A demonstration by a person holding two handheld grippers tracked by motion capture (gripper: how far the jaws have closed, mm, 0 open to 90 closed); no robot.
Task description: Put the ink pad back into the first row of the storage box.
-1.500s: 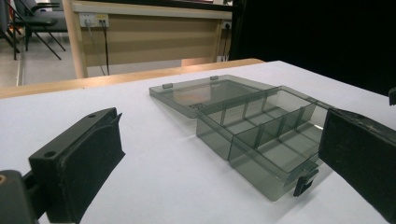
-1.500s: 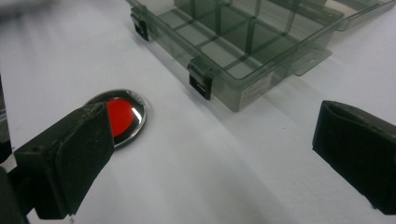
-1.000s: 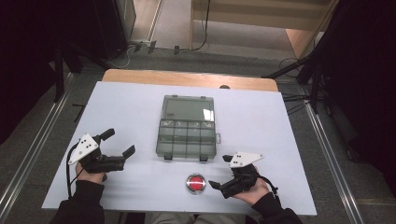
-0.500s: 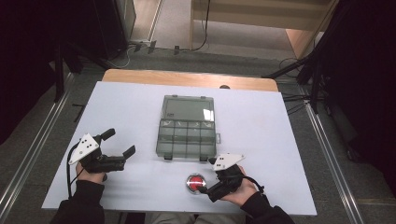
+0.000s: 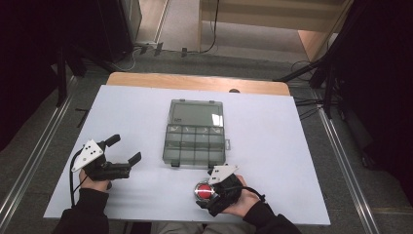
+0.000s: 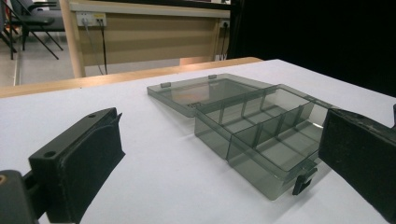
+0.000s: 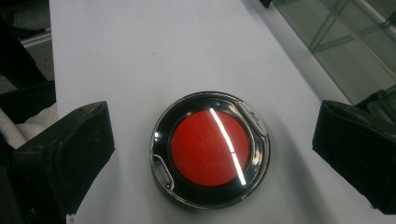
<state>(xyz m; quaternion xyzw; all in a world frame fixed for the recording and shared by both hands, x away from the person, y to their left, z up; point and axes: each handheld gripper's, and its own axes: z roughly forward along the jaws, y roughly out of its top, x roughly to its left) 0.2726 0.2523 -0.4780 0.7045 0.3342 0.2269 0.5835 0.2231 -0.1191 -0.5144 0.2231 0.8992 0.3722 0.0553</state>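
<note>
A person seated at a white desk (image 5: 302, 146) brings the right tongs (image 5: 210, 194) over a round red push button (image 5: 203, 190) near the desk's front edge, while the left tongs (image 5: 124, 156) rest well apart at the left. In the right gripper view the button (image 7: 209, 148) sits squarely between the two black jaws, which stand wide apart on either side of it without touching; being round, it offers no long axis to line up with. The right hand (image 5: 243, 201) is clearly the nearer one, its wrist turned so the tongs point leftward and down at the button. The left tongs (image 6: 224, 163), also spread apart and holding nothing, lie low on the desk and look toward a smoky transparent compartment box (image 5: 196, 139), whose lid (image 6: 205, 91) lies flat behind its divided tray, apparently empty. The box stands mid-desk, just beyond the button. The likely next move is a press or a squeeze on the button.
</note>
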